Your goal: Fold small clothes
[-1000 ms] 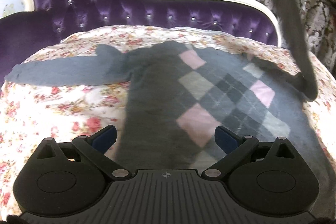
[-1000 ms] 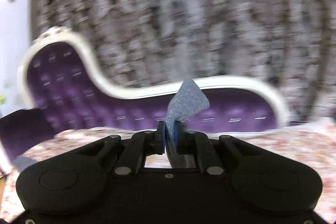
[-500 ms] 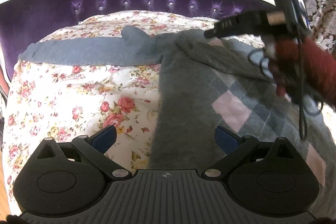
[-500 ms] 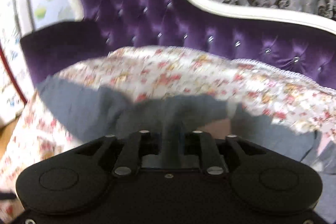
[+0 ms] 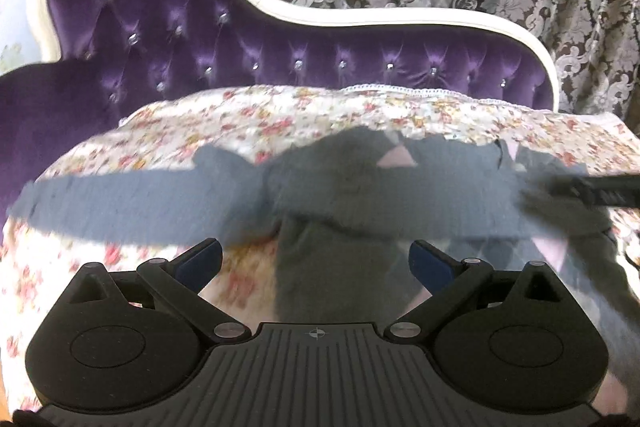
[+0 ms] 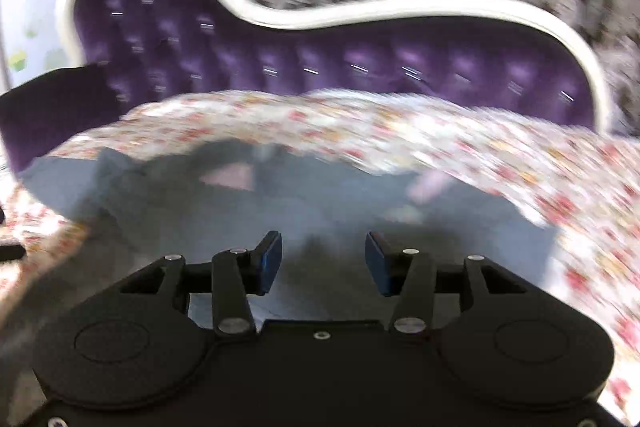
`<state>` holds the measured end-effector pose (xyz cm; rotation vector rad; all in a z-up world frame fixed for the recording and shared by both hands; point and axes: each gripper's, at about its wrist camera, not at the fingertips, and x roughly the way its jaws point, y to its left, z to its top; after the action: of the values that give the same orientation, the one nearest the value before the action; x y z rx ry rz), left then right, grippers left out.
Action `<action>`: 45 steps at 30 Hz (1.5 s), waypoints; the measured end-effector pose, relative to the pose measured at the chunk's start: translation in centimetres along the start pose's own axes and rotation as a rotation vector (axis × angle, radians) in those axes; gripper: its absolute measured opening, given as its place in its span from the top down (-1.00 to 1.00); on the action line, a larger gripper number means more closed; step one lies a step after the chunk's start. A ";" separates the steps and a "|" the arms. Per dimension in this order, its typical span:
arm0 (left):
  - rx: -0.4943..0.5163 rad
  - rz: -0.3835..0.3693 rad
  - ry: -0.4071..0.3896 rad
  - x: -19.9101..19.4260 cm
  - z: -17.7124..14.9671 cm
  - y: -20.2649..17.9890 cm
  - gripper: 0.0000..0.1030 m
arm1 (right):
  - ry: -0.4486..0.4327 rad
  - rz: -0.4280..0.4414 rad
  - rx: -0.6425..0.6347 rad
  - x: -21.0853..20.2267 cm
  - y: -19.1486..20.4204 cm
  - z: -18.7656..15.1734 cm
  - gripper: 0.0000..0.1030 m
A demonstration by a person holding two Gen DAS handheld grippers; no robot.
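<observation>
Since a second ago, the right sleeve (image 5: 460,195) — then held aloft — has been laid across the grey sweater (image 5: 328,267) on the floral sheet (image 5: 280,119); seen from the left wrist, the left gripper (image 5: 316,257) is spread, empty. From the right wrist, the right gripper (image 6: 324,259) has just been opening — nothing is pinched. Next, probably, the left sleeve (image 5: 120,203) must be grasped and folded in.

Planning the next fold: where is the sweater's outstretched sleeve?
In the left wrist view, the sleeve lies flat on the floral cover, stretching left from the sweater.
</observation>
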<state>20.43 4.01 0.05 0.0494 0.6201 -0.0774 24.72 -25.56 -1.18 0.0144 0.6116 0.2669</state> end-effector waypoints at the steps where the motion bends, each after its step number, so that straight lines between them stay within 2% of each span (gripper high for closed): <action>1: 0.007 -0.003 0.000 0.6 0.3 -0.5 -0.96 | 0.010 -0.025 0.021 -0.1 -1.1 -0.6 -0.07; 6: 0.036 -0.015 0.026 3.2 0.5 -2.7 -0.96 | 0.076 -0.172 0.138 -0.2 -6.1 -3.2 -0.05; 8: 0.045 -0.025 0.034 3.7 0.2 -3.3 -0.96 | 0.066 -0.200 0.203 -0.5 -8.0 -4.0 -0.05; 12: 0.061 -0.019 0.025 4.8 0.2 -4.0 -0.96 | 0.049 -0.179 0.276 -1.4 -9.4 -3.9 -0.07; 15: 0.041 -0.019 0.009 5.4 0.8 -4.2 -0.96 | -0.004 -0.132 0.299 -1.9 -9.5 -3.3 -0.07; 19: 0.048 -0.024 0.010 6.0 1.3 -4.8 -0.96 | -0.018 -0.149 0.325 -0.9 -10.1 -2.3 -0.07; 23: 0.073 -0.027 0.007 6.3 1.2 -5.2 -0.96 | -0.026 -0.151 0.464 0.5 -12.8 -2.2 -0.06; 25: 0.074 -0.028 0.013 6.6 1.0 -5.3 -0.96 | -0.025 -0.159 0.520 1.0 -14.0 -2.5 0.13; 26: 0.072 -0.028 0.017 6.8 1.0 -5.3 -0.96 | -0.020 -0.158 0.539 1.2 -14.4 -2.7 0.39; 27: 0.069 -0.029 0.022 7.0 0.9 -5.3 -0.96 | -0.010 -0.151 0.548 1.4 -14.8 -2.9 0.51; 29: 0.063 -0.031 0.030 7.3 0.9 -5.4 -0.96 | 0.005 -0.131 0.516 1.8 -14.6 -2.9 0.52; 30: 0.062 -0.032 0.030 7.4 0.9 -5.5 -0.96 | 0.010 -0.124 0.487 1.8 -14.2 -2.7 0.68; 32: 0.068 -0.035 0.029 7.5 1.0 -5.8 -0.96 | 0.024 -0.105 0.427 1.9 -13.6 -2.3 0.79; 35: 0.083 -0.031 0.015 7.7 1.2 -6.1 -0.96 | 0.013 -0.212 0.309 1.1 -13.0 -1.4 0.84; 37: 0.087 -0.018 0.020 8.3 1.2 -6.2 -0.96 | 0.036 -0.259 0.308 1.3 -13.7 -1.3 0.93; 39: 0.084 -0.013 0.057 9.3 1.0 -6.2 -0.96 | 0.070 -0.307 0.312 1.7 -14.4 -1.9 0.93; 41: 0.066 -0.030 0.116 10.7 0.6 -5.9 -0.99 | 0.055 -0.292 0.330 1.3 -15.0 -2.3 0.91; 43: 0.020 -0.052 0.085 10.8 0.1 -5.3 -0.99 | 0.035 -0.288 0.356 0.4 -15.2 -2.3 0.68; 45: 0.031 -0.055 0.083 11.0 -0.1 -5.2 -1.00 | 0.007 -0.293 0.339 -0.7 -14.4 -2.1 0.67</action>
<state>28.83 -1.84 -6.52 0.0656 0.7032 -0.1392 26.46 -39.81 -3.84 0.2481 0.6511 -0.1227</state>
